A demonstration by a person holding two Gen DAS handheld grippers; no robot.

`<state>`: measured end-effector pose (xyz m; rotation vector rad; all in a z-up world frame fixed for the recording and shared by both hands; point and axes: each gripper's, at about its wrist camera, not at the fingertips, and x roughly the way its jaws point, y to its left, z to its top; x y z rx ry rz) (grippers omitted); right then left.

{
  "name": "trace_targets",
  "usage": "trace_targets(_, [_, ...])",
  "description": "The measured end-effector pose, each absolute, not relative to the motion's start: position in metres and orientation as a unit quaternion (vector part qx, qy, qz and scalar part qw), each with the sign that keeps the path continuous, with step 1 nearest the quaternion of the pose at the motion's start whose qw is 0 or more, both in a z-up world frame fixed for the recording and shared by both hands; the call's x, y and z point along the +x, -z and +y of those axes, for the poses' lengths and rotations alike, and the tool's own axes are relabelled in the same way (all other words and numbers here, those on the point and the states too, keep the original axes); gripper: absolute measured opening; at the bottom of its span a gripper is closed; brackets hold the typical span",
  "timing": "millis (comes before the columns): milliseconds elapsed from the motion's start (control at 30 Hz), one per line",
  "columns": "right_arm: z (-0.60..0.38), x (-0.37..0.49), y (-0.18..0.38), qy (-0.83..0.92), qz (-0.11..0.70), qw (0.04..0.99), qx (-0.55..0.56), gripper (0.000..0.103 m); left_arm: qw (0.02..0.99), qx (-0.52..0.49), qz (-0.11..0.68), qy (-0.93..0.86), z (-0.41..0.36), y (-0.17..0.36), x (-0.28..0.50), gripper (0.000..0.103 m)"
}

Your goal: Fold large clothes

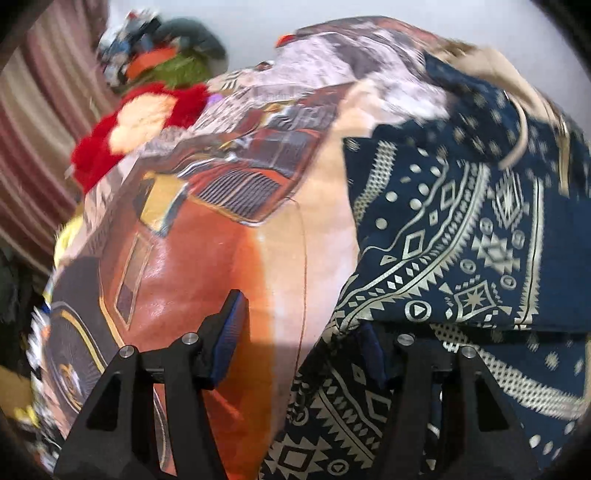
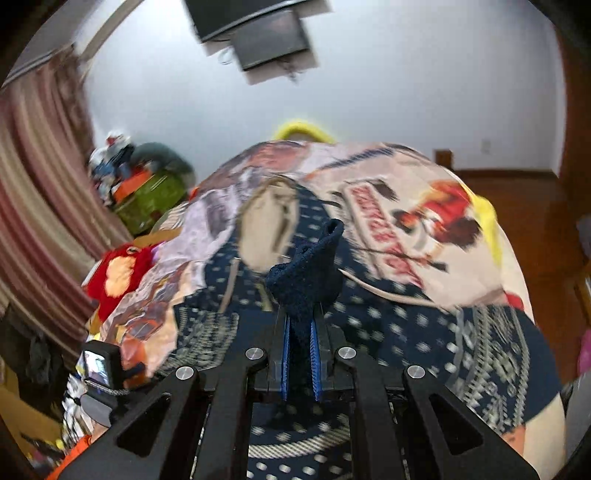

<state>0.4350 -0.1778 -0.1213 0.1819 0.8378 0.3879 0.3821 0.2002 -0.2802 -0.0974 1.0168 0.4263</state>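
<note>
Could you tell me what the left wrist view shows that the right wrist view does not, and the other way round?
Only the left wrist view shows the left tongs, open, over the car-print blanket beside the navy garment. Only the right wrist view shows the right tongs, shut on the garment's ribbed cuff, plus the wall screen, wooden floor and a yellow item behind the bed. Both show the garment, blanket, red plush and striped curtain.

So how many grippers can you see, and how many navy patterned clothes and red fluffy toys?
Grippers: 2, left gripper, right gripper
Navy patterned garment: 1
Red fluffy toy: 1
Total: 4
</note>
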Motion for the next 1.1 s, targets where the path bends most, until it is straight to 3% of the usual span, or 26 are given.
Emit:
trace_targets(333, [-0.230, 0.434, 0.190, -0.140, 0.478, 0.862, 0.099, 0.007, 0.844, 0.006, 0.492, -0.210, 0.188, 0.283, 0.381, 0.060])
trace_targets(667, [-0.247, 0.421, 0.206, -0.131, 0.531, 0.834, 0.074, 0.008, 0.835, 0.022, 0.518, -0.183, 0.185, 0.273, 0.357, 0.060])
trace_targets(733, [-0.251, 0.419, 0.205, -0.127, 0.539, 0.829, 0.080, 0.015, 0.836, 0.019, 0.519, -0.175, 0.185, 0.265, 0.350, 0.060])
trace_targets(833, [-0.258, 0.414, 0.200, -0.119, 0.538, 0.831, 0.078, 0.037, 0.842, 0.013, 0.514, -0.162, 0.182, 0.249, 0.342, 0.060])
trace_targets(900, [-0.262, 0.407, 0.190, -0.115, 0.521, 0.843, 0.068, 0.062, 0.848, 0.007, 0.507, -0.153, 0.178, 0.236, 0.340, 0.060])
trace_targets(1100, [-0.283, 0.395, 0.160, -0.104, 0.478, 0.871, 0.035, 0.070, 0.873, -0.020, 0.474, -0.114, 0.152, 0.193, 0.353, 0.073])
